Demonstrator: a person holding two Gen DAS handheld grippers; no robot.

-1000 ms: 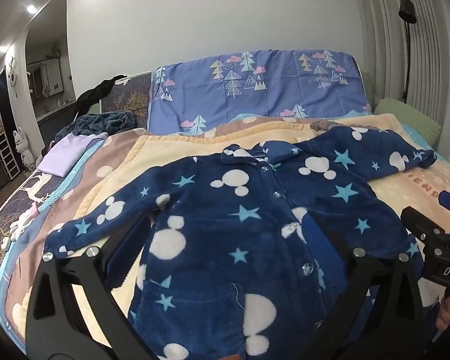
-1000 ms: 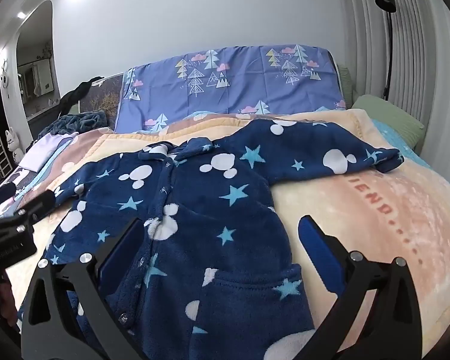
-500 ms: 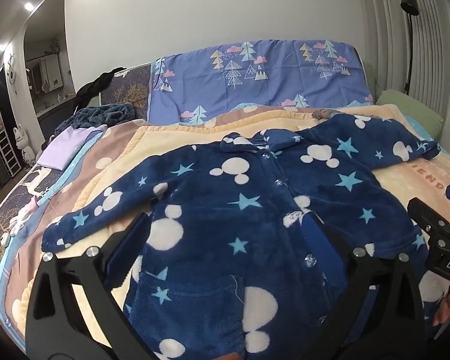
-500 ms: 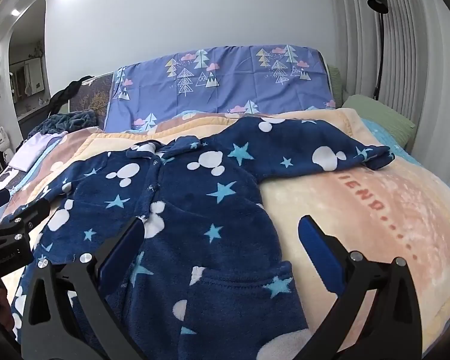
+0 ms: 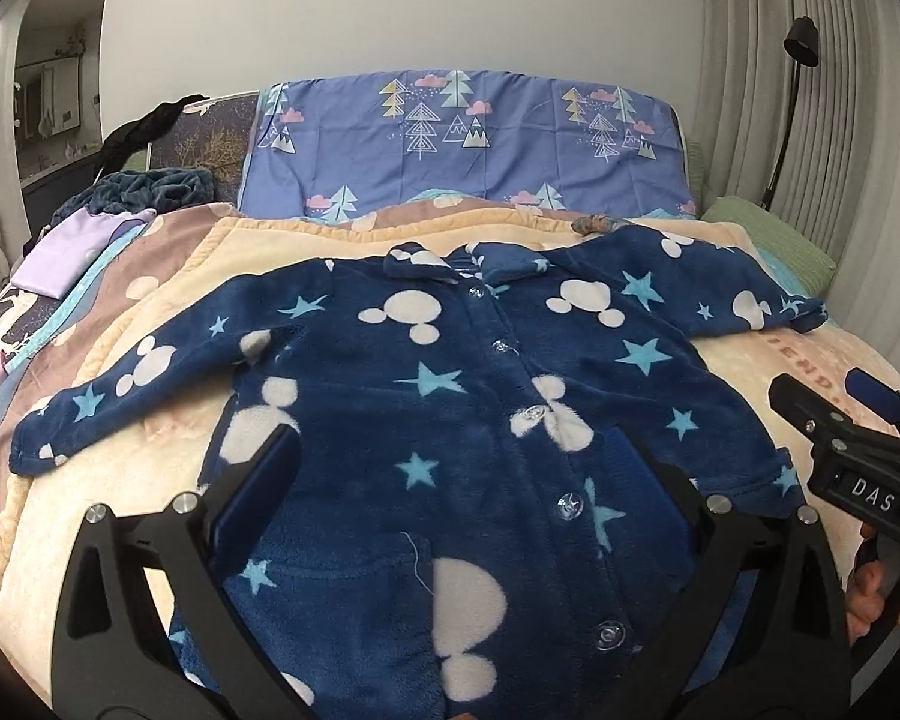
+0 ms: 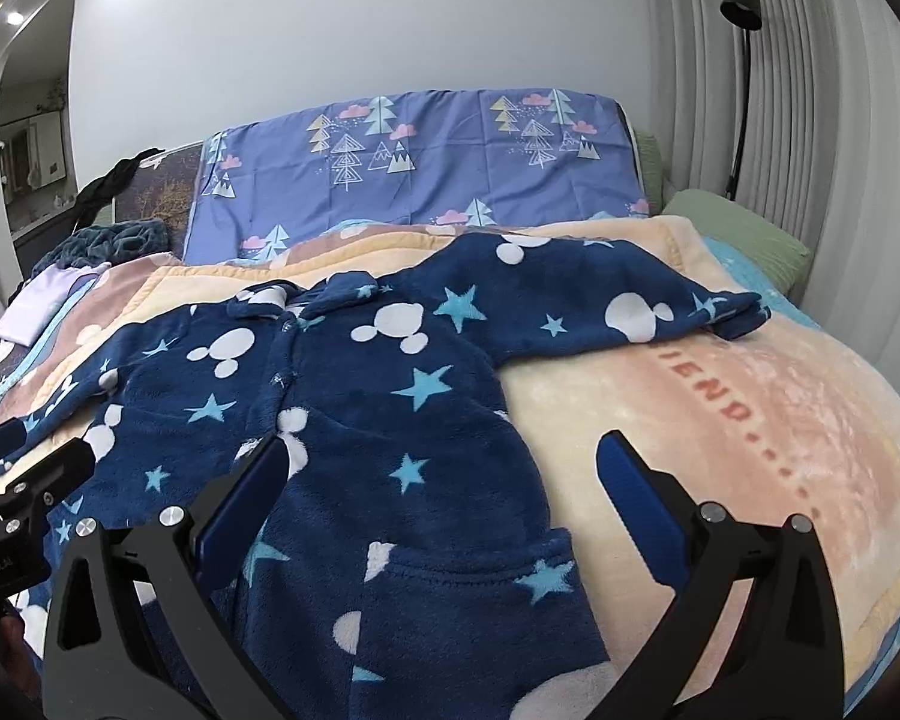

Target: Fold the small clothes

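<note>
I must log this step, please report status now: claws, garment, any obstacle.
Left claw open, right claw open, both empty. Blue fleece top flat on blanket, sleeves spread, unfolded. Nothing in the way.

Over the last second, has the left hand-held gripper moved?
Yes. The left hand-held gripper pulled back and rose: against the fixed pillow, the pajama top sits lower and smaller.

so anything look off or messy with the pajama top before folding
Mostly fine: the pajama top lies flat and buttoned on the blanket. One oddity: a loose white thread hangs at the pocket edge. The far sleeve cuff is slightly bunched.
</note>
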